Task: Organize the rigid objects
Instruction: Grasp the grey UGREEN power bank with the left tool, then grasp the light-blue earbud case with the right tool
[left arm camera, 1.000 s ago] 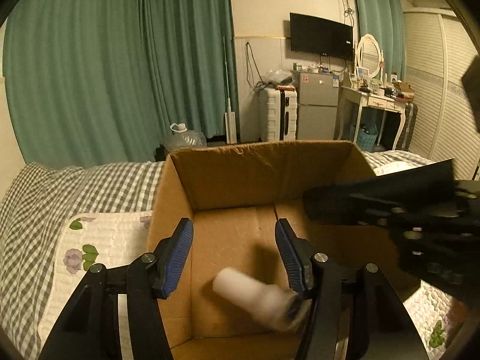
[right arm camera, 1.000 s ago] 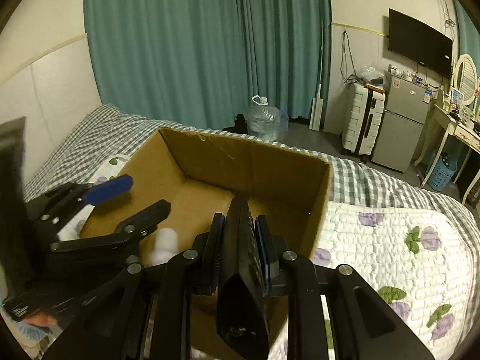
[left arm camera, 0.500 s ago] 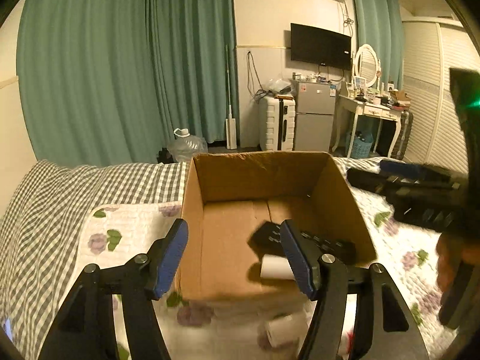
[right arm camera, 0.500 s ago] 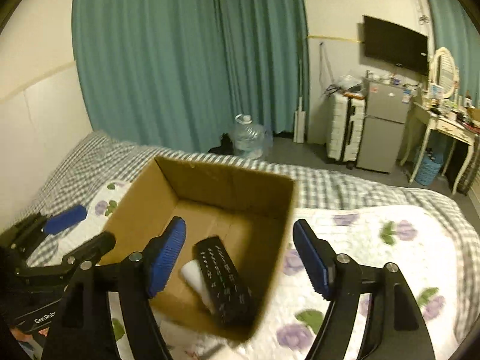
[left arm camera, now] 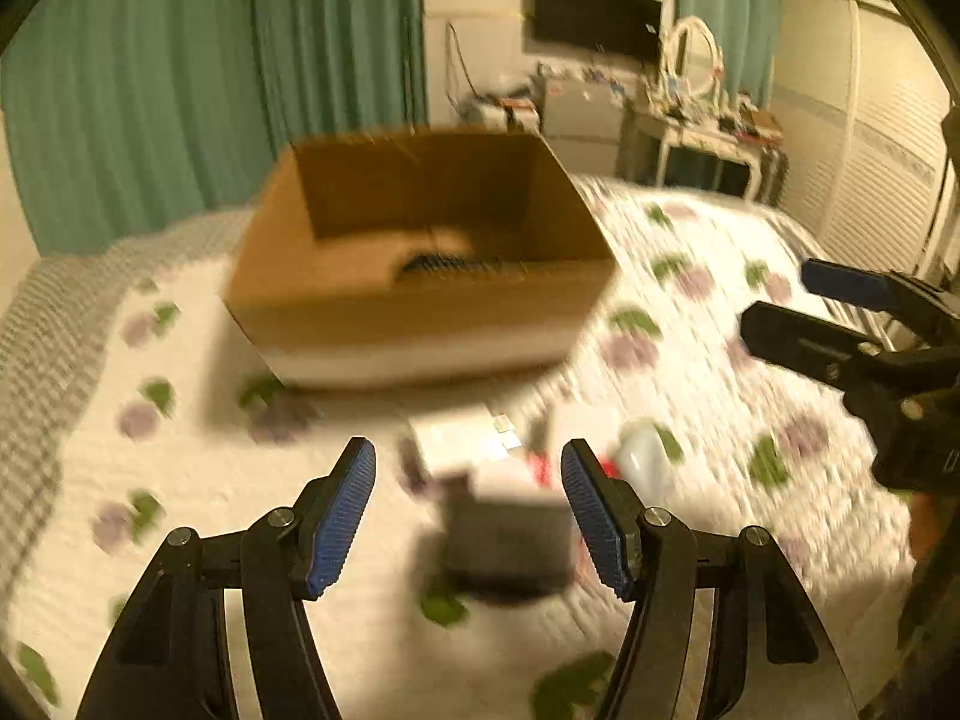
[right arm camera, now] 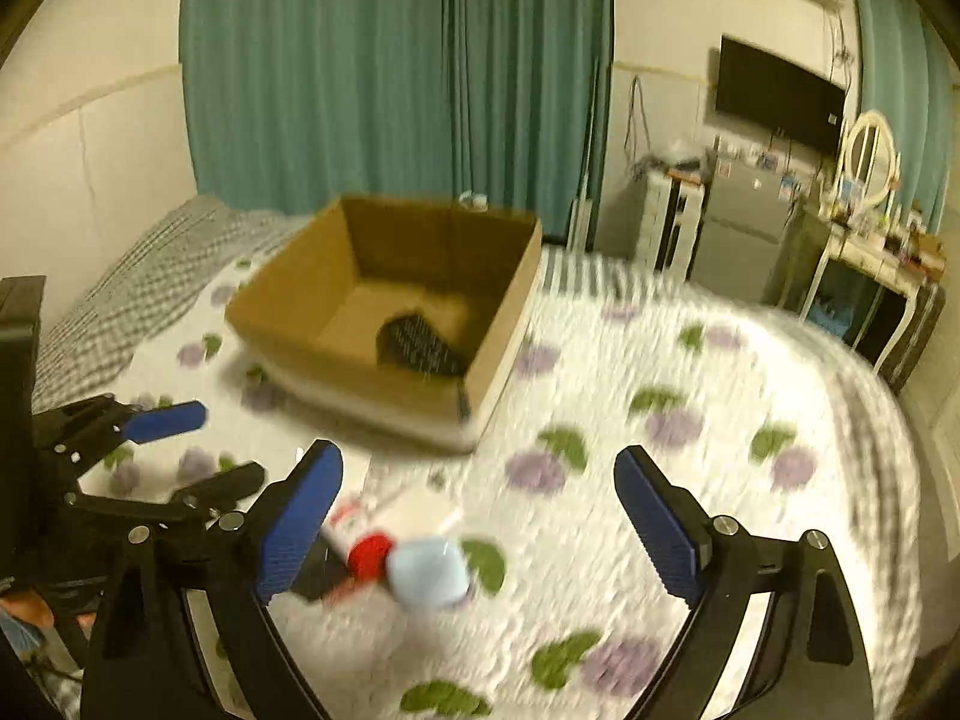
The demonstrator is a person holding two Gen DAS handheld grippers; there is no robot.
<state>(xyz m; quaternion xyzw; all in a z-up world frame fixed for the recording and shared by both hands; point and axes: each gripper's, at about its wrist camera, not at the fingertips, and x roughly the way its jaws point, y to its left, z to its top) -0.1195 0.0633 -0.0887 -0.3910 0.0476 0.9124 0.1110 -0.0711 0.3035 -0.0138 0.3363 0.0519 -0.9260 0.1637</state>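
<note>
Looking across a bed, we see a white quilted bedspread (right arm camera: 630,480) printed with purple flowers and green leaves, a grey checked blanket (right arm camera: 150,276) along its far left edge. Behind it hang teal curtains (right arm camera: 390,60); a wall-mounted television (right arm camera: 777,93), a small fridge (right arm camera: 741,234) and a white dressing table with an oval mirror (right arm camera: 873,156) fill the right side of the room.

An open cardboard box (left arm camera: 420,300) sits on the quilt — plain brown, straight-walled, flaps gone from view. Inside it lies a black remote control (right arm camera: 420,342), flat on the floor of the box.

Both tongs are released and hold nothing: our left gripper (left arm camera: 468,510) hangs over a blurred dark rectangular object (left arm camera: 510,546), and our right gripper (right arm camera: 480,516) spreads wide near a pale blue rounded piece (right arm camera: 427,570) touching a red cap (right arm camera: 369,552) — details are smeared by motion.
</note>
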